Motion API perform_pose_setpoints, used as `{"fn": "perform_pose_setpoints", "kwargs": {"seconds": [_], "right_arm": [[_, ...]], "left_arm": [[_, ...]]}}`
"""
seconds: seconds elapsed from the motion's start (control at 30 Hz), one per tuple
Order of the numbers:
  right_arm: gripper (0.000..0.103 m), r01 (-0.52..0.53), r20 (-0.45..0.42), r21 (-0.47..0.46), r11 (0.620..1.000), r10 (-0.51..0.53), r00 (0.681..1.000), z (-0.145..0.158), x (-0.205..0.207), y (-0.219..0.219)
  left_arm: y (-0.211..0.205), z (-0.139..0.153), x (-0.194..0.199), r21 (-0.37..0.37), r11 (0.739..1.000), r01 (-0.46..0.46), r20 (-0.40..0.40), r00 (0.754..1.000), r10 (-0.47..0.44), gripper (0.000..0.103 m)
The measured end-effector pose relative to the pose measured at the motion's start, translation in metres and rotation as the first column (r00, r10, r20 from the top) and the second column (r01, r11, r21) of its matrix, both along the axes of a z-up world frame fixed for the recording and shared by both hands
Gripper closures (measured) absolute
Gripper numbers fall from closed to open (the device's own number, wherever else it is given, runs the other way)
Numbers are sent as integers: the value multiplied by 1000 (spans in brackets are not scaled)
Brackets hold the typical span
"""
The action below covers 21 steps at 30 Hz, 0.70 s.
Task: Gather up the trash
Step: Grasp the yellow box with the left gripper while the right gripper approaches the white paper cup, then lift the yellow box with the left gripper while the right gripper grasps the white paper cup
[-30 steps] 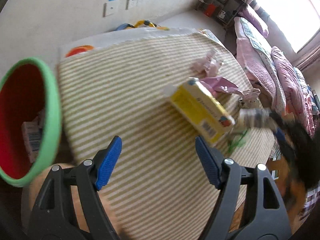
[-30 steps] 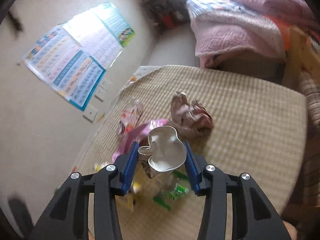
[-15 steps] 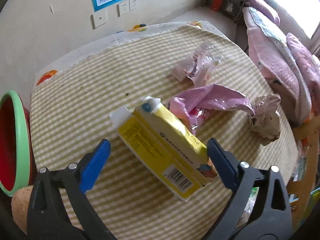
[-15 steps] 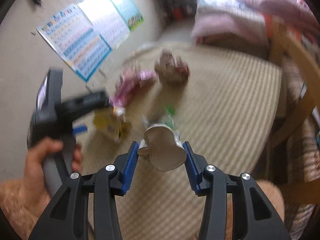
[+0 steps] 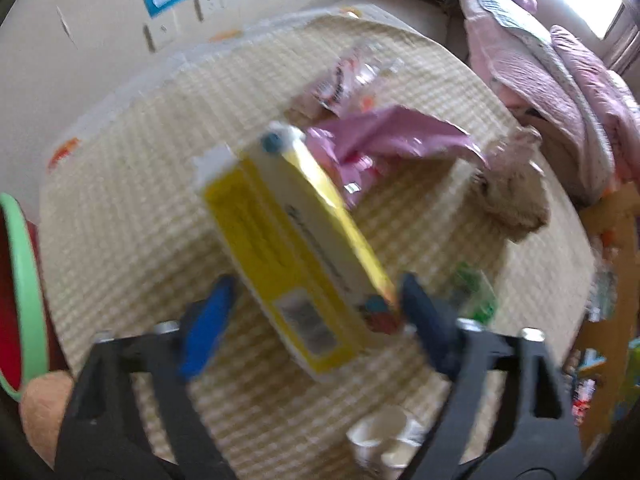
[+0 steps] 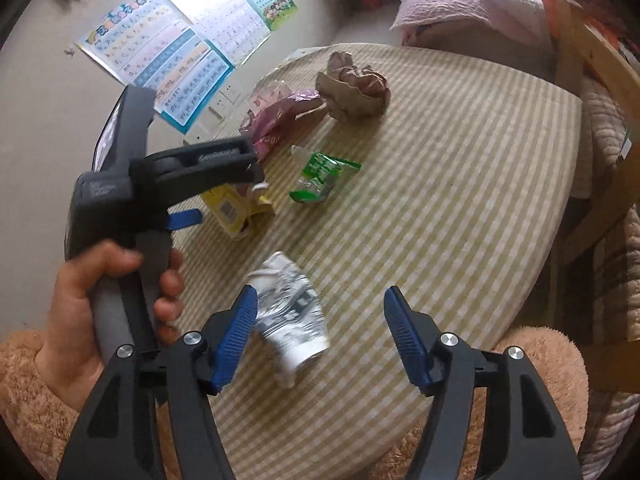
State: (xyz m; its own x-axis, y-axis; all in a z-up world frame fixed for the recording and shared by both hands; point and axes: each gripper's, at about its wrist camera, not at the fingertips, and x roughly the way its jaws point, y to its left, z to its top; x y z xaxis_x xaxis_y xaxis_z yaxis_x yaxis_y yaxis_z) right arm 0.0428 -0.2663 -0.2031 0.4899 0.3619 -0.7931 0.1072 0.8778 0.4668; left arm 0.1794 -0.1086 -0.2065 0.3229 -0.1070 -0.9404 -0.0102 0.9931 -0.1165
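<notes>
Now the left gripper (image 5: pixel 316 312) has been closing its fingers around the yellow box (image 5: pixel 296 256) on the bench (image 6: pixel 460 200). Right gripper (image 6: pixel 320 336) just opened, fingers apart, crushed cup (image 6: pixel 290 316) dropped. Next, squeeze the box and lift.

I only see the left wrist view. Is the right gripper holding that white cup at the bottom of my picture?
Observer: No. The right gripper has just been opening; the crushed cup lies on the table, unpinched.
Operator: Left gripper on the box?
Observer: It has just been closing around the box; its one finger I can see looks just short of it.
Operator: The green thing?
Observer: A wrapper, lying apart from the box.
</notes>
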Motion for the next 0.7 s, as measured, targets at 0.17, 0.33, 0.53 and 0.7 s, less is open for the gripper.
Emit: {"fn": "perform_pose_setpoints", "kwargs": {"seconds": [0.17,0.33,0.53,0.7], "right_arm": [[39,5,8,8,1000,-5,1000,1,-3,-4],[39,-34,9,9,999,34,999,2,-1,4],[39,-107,5,-4,994,107,994,-1,0,26],[41,-148,-18,-32,989,147,989,-9,2,40]], "left_arm": [[0,12,-17,-19,996,89,17,996,-88,60],[17,28,-43,-28,990,139,22,990,-139,79],[43,31,-75,-23,984,176,17,984,-176,78],[64,21,-84,-19,989,145,5,989,-144,57]]}}
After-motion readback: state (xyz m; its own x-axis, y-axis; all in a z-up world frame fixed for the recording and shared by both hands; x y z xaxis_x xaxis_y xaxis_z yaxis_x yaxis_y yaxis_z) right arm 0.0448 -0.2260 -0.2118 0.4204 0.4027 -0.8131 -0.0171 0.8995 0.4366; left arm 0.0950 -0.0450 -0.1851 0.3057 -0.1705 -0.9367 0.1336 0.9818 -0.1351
